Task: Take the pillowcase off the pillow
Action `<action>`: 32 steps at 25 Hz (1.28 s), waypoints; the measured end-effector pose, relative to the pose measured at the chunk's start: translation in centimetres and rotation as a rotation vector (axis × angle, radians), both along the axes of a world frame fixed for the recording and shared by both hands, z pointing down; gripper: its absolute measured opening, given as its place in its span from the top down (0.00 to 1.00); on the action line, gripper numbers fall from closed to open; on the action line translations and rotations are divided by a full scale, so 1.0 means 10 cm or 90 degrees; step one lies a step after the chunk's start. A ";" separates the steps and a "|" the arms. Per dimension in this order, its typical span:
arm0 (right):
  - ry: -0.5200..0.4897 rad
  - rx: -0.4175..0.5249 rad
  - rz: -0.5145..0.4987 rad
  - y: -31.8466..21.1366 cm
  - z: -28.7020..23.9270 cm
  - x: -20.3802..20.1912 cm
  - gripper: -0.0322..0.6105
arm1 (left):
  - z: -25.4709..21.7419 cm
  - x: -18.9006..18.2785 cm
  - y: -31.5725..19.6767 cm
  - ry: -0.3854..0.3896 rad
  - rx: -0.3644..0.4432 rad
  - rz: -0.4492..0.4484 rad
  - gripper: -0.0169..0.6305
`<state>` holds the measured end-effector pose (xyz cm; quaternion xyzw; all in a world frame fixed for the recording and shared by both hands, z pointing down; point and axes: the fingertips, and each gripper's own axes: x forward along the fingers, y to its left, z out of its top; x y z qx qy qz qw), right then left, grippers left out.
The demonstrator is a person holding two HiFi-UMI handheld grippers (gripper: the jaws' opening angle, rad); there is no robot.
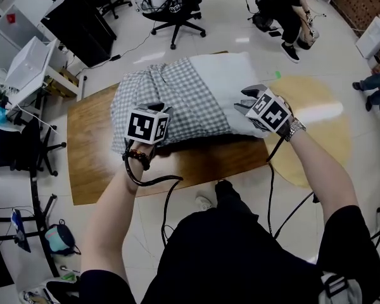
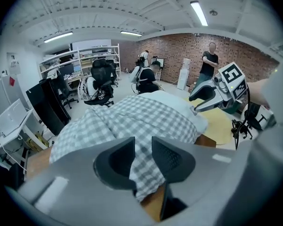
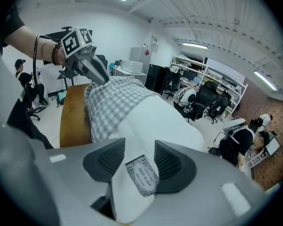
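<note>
The pillow (image 1: 231,75) is laid on the surface (image 1: 95,163), w/ the checked pillowcase (image 1: 177,100) covering its left part. L tool (image 2: 142,145) is closed narrow on pillowcase fabric at pillow's near-left edge. R tool (image 3: 139,147) is clamped on pillow's bare near-right corner. Risk: fabric could be lost from L tool, or pillow yanked free, if pulled unevenly.

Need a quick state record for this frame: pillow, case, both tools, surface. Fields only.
surface: wooden table
pillow: white, lying on the table, with the end near the right tool bare
pillowcase: grey and white check, bunched, covers the rest of the pillow
left tool: jaws closed on a fold of the pillowcase at its near edge
right tool: jaws closed on the pillow's bare corner, at its sewn label
task status: pillowcase partly off, not yet free
</note>
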<state>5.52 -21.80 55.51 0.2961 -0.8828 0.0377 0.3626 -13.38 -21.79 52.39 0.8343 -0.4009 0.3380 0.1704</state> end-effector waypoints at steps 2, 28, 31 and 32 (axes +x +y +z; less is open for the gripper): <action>0.005 -0.002 -0.005 0.11 0.07 -0.02 0.64 | 0.15 0.02 0.13 0.006 -0.012 -0.004 0.78; 0.216 0.140 -0.071 0.40 0.94 -0.10 0.49 | 1.32 0.10 0.50 0.109 -0.060 -0.181 0.54; 0.233 0.157 -0.068 0.37 1.05 -0.11 0.49 | 1.42 0.09 0.45 0.120 -0.053 -0.206 0.55; 0.234 0.159 -0.064 0.35 1.07 -0.11 0.49 | 1.44 0.08 0.43 0.121 -0.051 -0.212 0.55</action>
